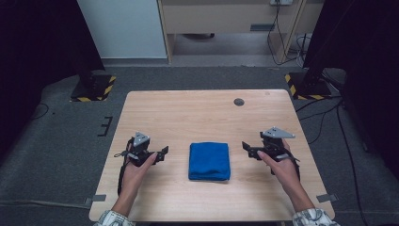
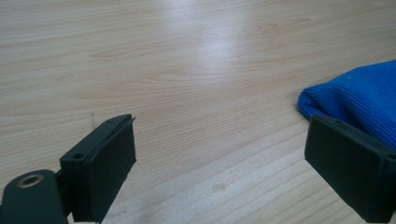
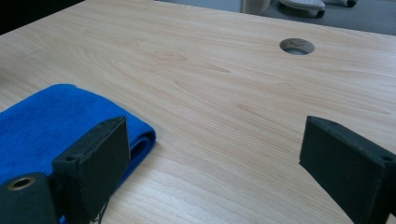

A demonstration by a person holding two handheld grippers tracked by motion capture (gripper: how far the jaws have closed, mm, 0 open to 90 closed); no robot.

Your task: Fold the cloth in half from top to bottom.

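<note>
Black left claw (image 1: 162, 153) and black right claw (image 1: 246, 147), each topped by a grey three-cornered plate with a black cable trailing behind. Flat rectangular black pads (image 2: 109, 165), small screw holes nearby. Patterned light sleeve cuffs (image 1: 113, 219) behind.

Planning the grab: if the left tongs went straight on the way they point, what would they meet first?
Probably the blue cloth: the left tongs point toward its near edge, bare table between. Their open jaws aim slightly past its corner, so contact isn't certain.

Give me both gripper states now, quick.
Left gripper: open, holding nothing, beside the folded blue towel.
Right gripper: open, holding nothing, on the towel's other side.
</note>
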